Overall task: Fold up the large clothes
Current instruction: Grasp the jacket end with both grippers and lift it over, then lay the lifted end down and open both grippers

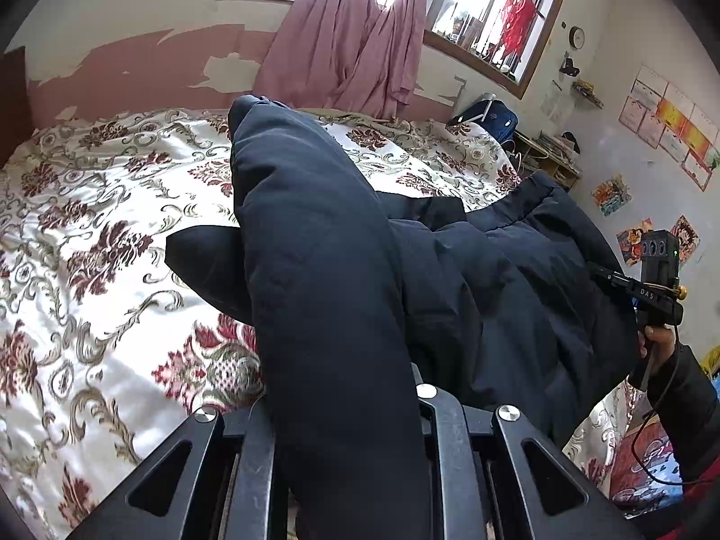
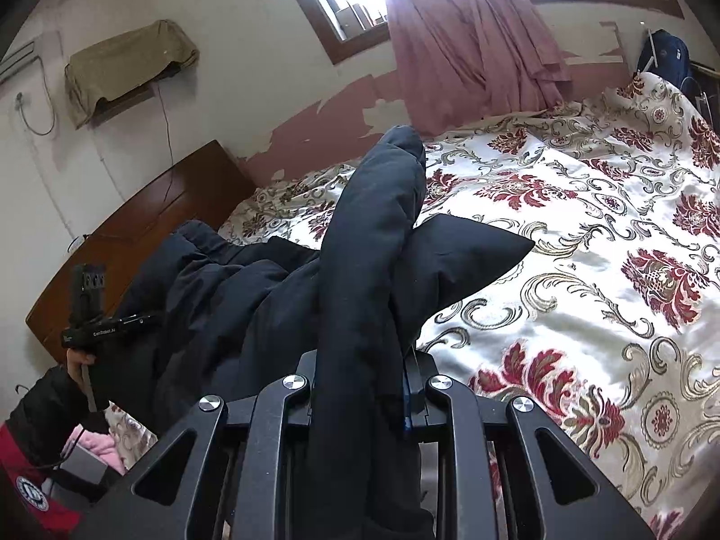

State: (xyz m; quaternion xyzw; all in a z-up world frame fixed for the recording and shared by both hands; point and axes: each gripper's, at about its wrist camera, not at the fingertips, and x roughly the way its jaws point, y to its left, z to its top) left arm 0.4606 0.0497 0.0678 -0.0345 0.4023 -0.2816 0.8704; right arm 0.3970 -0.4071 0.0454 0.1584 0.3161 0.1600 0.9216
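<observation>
A large dark navy padded jacket (image 1: 495, 279) lies across the floral bedspread (image 1: 112, 225); it also shows in the right wrist view (image 2: 234, 306). My left gripper (image 1: 346, 405) is shut on a thick fold of the jacket that rises between its jaws and hides the fingertips. My right gripper (image 2: 360, 387) is shut on another fold of the jacket, held up off the bed. Each view shows the other gripper at the jacket's far edge: the right one (image 1: 648, 288), the left one (image 2: 103, 328).
The bed (image 2: 607, 234) fills most of both views, with a wooden headboard (image 2: 148, 225) at one end. Pink curtains (image 1: 355, 45) hang under the window behind the bed. A blue backpack (image 1: 490, 114) and a small desk (image 1: 549, 157) stand beyond the bed.
</observation>
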